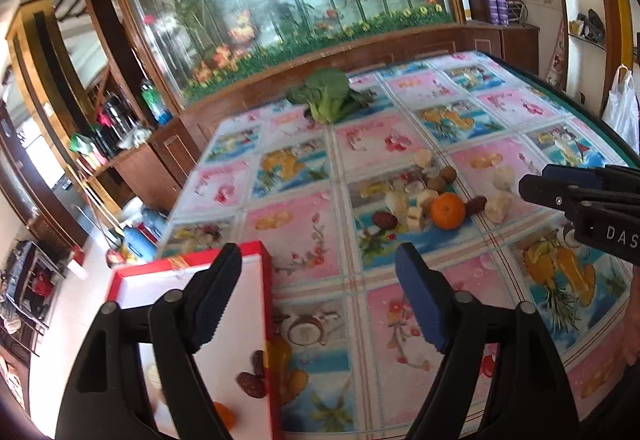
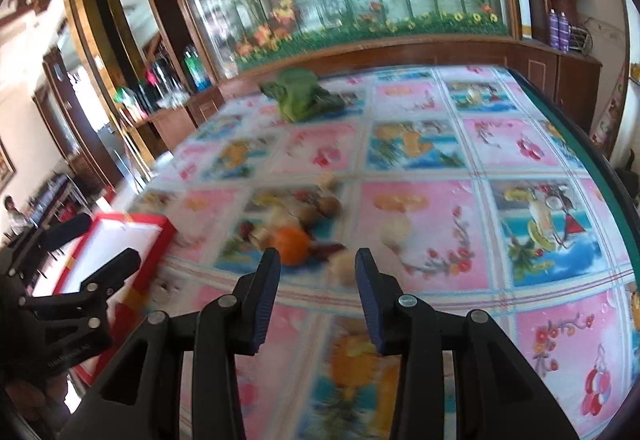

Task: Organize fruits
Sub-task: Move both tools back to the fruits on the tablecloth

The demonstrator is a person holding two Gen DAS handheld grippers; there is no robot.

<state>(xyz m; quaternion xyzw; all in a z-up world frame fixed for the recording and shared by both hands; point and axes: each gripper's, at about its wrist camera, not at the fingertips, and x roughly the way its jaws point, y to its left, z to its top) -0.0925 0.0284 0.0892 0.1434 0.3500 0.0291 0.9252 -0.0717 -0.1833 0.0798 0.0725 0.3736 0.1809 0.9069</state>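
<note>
Sorting partly done: red box (image 1: 264, 268) at seven o'clock holds dates (image 1: 252, 384) and apparently one orange. Loose fruit pile (image 1: 424, 199) remains mid-table. Left gripper (image 1: 320, 296) and right gripper (image 2: 318, 280) both spread, empty.

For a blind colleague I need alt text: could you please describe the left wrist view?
The open left gripper hangs over a fruit-print tablecloth, its left finger above a red box holding dates. Ahead lies a pile with an orange, dates and pale fruit pieces; the right gripper enters at right. A leafy vegetable lies far back.
</note>
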